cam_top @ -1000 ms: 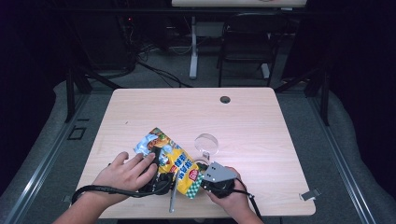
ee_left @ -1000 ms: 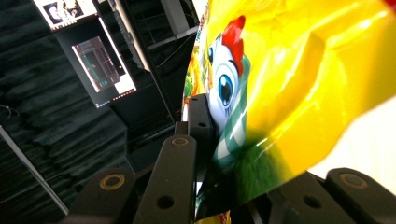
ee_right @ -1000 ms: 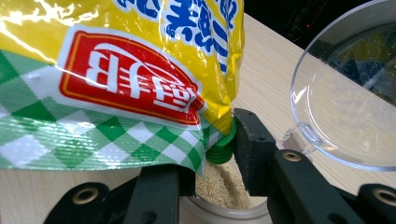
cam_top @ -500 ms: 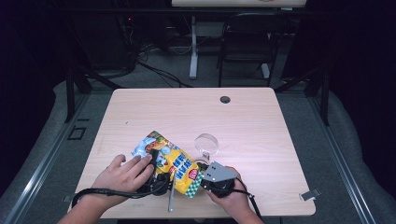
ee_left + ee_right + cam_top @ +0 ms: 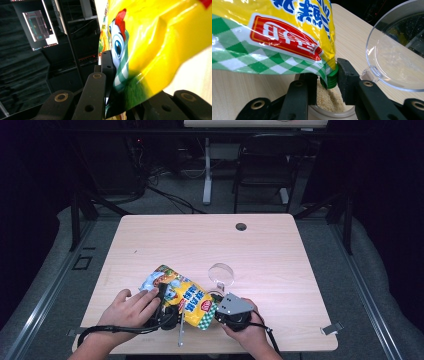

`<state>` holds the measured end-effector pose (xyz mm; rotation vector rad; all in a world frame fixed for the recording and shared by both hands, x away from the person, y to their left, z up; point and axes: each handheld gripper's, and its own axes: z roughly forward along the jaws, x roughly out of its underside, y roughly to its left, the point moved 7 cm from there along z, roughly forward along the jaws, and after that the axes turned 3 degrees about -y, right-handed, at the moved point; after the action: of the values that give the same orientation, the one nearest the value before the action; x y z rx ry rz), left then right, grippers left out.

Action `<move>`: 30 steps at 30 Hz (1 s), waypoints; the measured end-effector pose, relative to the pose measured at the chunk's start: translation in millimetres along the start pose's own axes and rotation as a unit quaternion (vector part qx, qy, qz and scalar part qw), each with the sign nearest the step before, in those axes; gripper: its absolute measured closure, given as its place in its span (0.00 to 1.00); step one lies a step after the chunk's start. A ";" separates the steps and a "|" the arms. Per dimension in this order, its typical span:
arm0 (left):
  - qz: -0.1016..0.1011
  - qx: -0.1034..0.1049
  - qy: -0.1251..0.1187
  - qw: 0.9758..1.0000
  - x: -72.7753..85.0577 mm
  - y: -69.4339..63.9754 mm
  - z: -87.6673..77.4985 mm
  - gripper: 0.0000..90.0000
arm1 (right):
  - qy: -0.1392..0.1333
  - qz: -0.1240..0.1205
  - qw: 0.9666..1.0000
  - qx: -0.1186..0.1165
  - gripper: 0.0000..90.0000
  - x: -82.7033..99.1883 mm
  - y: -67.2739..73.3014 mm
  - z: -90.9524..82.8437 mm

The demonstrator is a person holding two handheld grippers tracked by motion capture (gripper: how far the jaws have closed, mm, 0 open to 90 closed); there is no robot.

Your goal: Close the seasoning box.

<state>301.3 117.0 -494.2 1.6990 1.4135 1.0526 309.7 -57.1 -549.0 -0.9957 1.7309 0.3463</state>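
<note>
A: So, the table [image 5: 280, 250] first. Where is the work?

B: At its near edge. A yellow bag [image 5: 187, 298] lies tilted between the two hands, its green spout [image 5: 332, 78] aimed down into a clear jar [image 5: 332, 113] that the right gripper [image 5: 327, 82] is holding.

A: How far along, would you say?

B: Well into the pour, I judge. Pale granules [image 5: 329, 96] already lie in the jar, but how full it is I cannot tell, since just the mouth is visible. The clear lid [image 5: 221, 272] rests on the table just beyond, so closing the jar is left to do, and the bag looks far from empty.

A: And the hands?

B: The left hand [image 5: 127, 310] reaches in low from the near left, and the left gripper [image 5: 110, 82] is clamped tight on the bag's printed foil. The right hand [image 5: 250, 330] sits at the near edge, its jaws set partway apart on either side of the jar's mouth, with the spout between them.
</note>
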 end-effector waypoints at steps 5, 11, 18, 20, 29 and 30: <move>-0.019 0.010 -0.003 1.000 2.8 -2.9 1.6 0.96 | -0.001 0.000 1.000 0.000 0.79 -0.4 0.2 -0.2; -0.031 0.014 -0.008 0.999 4.0 -5.6 3.5 0.96 | -0.001 -0.002 1.000 0.001 0.79 -0.8 -0.1 -0.1; -0.045 0.017 -0.012 0.999 4.4 -7.8 5.0 0.96 | -0.004 -0.002 1.000 0.003 0.79 -1.5 -1.0 -0.4; -0.052 0.018 -0.015 0.998 4.8 -8.5 5.8 0.96 | -0.005 -0.001 1.000 0.003 0.79 -1.8 -1.1 -0.6; -0.079 0.022 -0.022 0.996 6.5 -11.9 7.9 0.96 | -0.009 -0.002 1.000 0.005 0.79 -3.3 -1.1 -1.3; -0.081 0.022 -0.024 0.996 6.7 -12.1 8.4 0.96 | -0.009 -0.002 1.000 0.005 0.79 -3.4 -1.3 -1.4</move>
<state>304.0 125.7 -507.6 1.5987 1.5248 0.8925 310.1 -57.2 -545.1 -0.9858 1.7133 0.3435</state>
